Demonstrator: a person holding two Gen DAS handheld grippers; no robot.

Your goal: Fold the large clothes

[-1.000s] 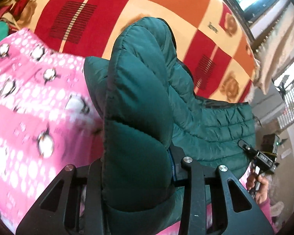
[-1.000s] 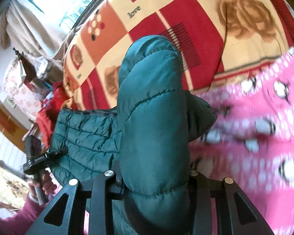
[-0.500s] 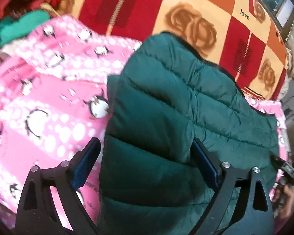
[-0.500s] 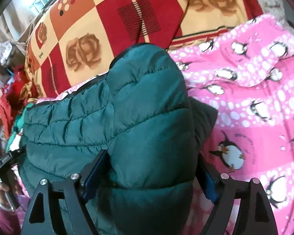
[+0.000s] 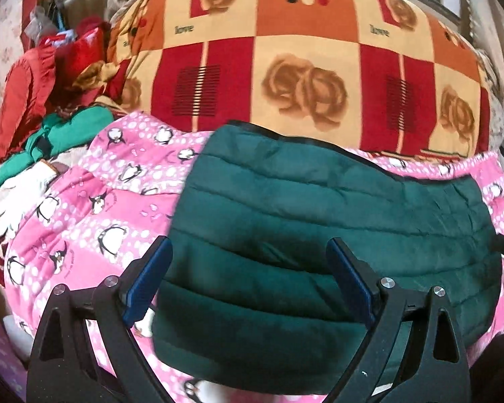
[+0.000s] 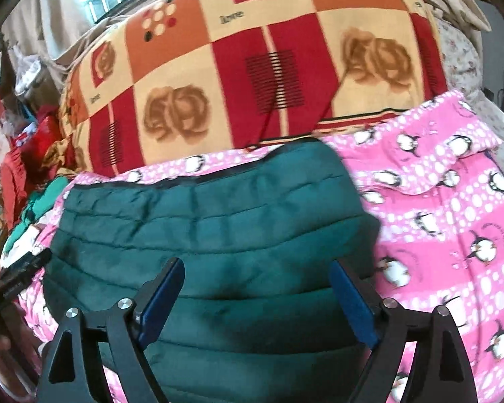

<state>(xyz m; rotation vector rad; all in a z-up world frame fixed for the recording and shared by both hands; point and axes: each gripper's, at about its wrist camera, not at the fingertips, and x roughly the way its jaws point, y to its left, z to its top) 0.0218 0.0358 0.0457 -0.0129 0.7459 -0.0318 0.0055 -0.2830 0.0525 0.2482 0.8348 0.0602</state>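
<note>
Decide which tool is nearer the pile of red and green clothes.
Left. The left tool is over the jacket's end nearest the clothes pile; the right tool is over the far end.

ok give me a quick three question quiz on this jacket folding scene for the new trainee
1. True or false: the left gripper is clamped on the green puffer jacket.
2. What does the jacket lie on?
A. the pink penguin blanket
B. a bare wooden floor
C. a white tray
3. Fill in: beyond the jacket lies a checked blanket printed with brown ____.

Key
1. False. Its jaws stand wide apart and its pads do not press the jacket. The right gripper is open too.
2. A
3. roses
</note>
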